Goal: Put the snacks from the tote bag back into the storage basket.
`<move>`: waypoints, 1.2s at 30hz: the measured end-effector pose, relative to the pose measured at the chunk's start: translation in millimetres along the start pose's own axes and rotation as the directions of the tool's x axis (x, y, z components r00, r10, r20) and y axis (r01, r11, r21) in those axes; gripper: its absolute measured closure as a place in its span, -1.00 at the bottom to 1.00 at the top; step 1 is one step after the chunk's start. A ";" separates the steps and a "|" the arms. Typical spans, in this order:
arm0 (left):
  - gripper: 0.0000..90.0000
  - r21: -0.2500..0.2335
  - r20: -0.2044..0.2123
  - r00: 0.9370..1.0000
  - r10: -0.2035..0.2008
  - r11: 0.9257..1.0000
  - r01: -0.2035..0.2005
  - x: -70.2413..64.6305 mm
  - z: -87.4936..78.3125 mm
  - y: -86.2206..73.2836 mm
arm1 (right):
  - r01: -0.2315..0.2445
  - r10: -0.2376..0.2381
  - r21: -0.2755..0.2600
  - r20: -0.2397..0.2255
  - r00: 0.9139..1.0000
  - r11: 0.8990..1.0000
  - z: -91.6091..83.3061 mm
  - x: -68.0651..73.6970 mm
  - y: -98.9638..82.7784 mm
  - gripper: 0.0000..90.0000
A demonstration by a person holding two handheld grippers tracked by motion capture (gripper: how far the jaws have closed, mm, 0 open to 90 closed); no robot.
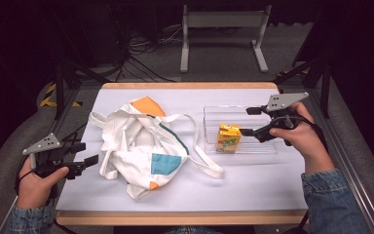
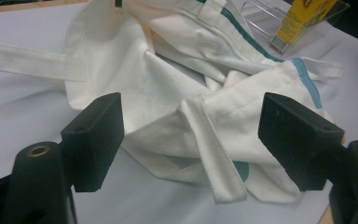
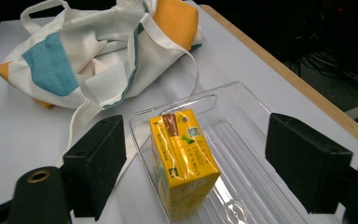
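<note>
A crumpled white tote bag (image 1: 141, 146) with orange and teal patches lies left of the table's middle; in the left gripper view the bag (image 2: 168, 93) is close ahead. My left gripper (image 1: 88, 153) hovers open at the bag's left edge, its jaws (image 2: 191, 121) wide apart with only cloth beyond them. A yellow drink carton (image 1: 228, 138) stands upright in the left end of a clear plastic tray (image 1: 268, 148). My right gripper (image 1: 246, 121) is held open just right of and above the carton (image 3: 184, 154), whose sides the pads do not touch.
The white mat covers a wooden-edged table (image 1: 185, 217). The bag's long straps (image 1: 202, 161) trail toward the tray. The rest of the tray (image 3: 251, 168) is bare. A grey metal stand (image 1: 224, 34) and cables sit on the floor beyond the table.
</note>
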State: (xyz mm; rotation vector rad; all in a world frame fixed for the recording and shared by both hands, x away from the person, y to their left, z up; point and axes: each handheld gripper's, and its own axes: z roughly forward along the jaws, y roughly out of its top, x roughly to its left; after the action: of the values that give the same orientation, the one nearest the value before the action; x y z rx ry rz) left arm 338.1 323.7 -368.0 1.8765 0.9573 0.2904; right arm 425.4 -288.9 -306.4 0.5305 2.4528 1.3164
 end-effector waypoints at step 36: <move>-0.51 -0.001 0.036 0.998 0.046 0.999 -0.046 -4.8 22.3 -25.9 | -0.244 0.252 -0.060 0.245 0.936 0.968 -42.2 51.8 -76.4 -0.55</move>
State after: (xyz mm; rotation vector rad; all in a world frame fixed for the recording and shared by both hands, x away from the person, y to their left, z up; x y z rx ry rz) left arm 334.9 311.2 -400.0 1.8996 0.8904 0.2838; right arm 347.9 -335.0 -353.1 0.9640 2.2099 1.2830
